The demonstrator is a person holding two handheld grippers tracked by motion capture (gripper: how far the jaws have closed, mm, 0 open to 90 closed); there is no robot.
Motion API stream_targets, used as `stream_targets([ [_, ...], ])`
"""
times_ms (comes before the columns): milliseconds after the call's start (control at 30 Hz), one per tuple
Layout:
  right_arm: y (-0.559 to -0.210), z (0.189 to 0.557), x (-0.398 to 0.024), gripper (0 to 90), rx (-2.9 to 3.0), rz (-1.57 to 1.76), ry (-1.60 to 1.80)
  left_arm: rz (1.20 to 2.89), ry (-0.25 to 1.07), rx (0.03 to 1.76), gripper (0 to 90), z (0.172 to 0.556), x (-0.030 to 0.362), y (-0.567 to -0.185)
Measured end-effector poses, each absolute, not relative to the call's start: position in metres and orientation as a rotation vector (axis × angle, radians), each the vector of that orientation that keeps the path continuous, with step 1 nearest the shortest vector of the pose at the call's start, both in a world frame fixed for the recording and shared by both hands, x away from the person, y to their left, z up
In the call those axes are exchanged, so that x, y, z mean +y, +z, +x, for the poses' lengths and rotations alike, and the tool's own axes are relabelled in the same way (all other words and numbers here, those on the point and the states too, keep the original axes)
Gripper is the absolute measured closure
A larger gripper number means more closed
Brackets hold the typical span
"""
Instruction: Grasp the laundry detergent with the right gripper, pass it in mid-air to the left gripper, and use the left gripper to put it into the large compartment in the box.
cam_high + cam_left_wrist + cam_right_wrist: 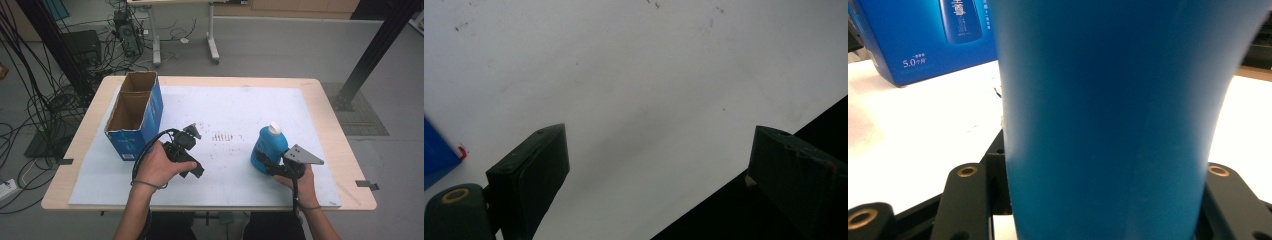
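Observation:
A blue bottle (pixel 267 146) with a white cap (pixel 274 129) stands upright on the white sheet (pixel 240 107) at the right. My right gripper (pixel 271 166) is shut on the bottle's lower body. In the right gripper view the blue bottle (pixel 1108 115) sits squeezed between the two black jaws of my right gripper (pixel 1105 195). My left gripper (pixel 195 151) rests in the left hand near the middle of the sheet, open. In the left gripper view the left gripper (pixel 659 147) has its jaws wide apart over bare white sheet (pixel 634 75), with nothing between them.
An open-topped blue cardboard box (pixel 135 114) with two compartments stands at the table's left rear; its printed side (pixel 923 35) is in the right gripper view. Black cables trail from both grippers. The wooden table edge (pixel 345 145) frames the sheet.

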State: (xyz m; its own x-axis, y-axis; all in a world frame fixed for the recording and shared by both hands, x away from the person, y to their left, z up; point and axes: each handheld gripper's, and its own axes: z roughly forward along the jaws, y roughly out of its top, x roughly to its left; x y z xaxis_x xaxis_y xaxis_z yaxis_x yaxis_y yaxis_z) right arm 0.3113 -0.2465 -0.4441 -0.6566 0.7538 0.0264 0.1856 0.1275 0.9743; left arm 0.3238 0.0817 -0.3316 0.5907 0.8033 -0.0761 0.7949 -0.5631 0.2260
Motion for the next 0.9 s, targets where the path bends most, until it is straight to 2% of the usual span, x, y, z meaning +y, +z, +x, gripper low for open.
stream_targets([
  [233,-0.439,0.313,-0.247,44.1,1.952,0.907,1.551,2.593,0.078,1.302,9.8,0.326,0.083,-0.321],
  [467,-0.419,0.317,-0.249,44.1,1.982,0.887,1.575,2.602,0.104,1.261,9.8,0.33,0.084,-0.302],
  [733,-0.388,0.326,-0.247,44.2,2.081,0.813,1.603,2.637,0.104,1.142,9.6,0.332,0.084,-0.27],
  [900,-0.374,0.332,-0.243,44.3,2.136,0.755,1.622,2.683,0.13,1.028,9.7,0.335,0.082,-0.235],
])
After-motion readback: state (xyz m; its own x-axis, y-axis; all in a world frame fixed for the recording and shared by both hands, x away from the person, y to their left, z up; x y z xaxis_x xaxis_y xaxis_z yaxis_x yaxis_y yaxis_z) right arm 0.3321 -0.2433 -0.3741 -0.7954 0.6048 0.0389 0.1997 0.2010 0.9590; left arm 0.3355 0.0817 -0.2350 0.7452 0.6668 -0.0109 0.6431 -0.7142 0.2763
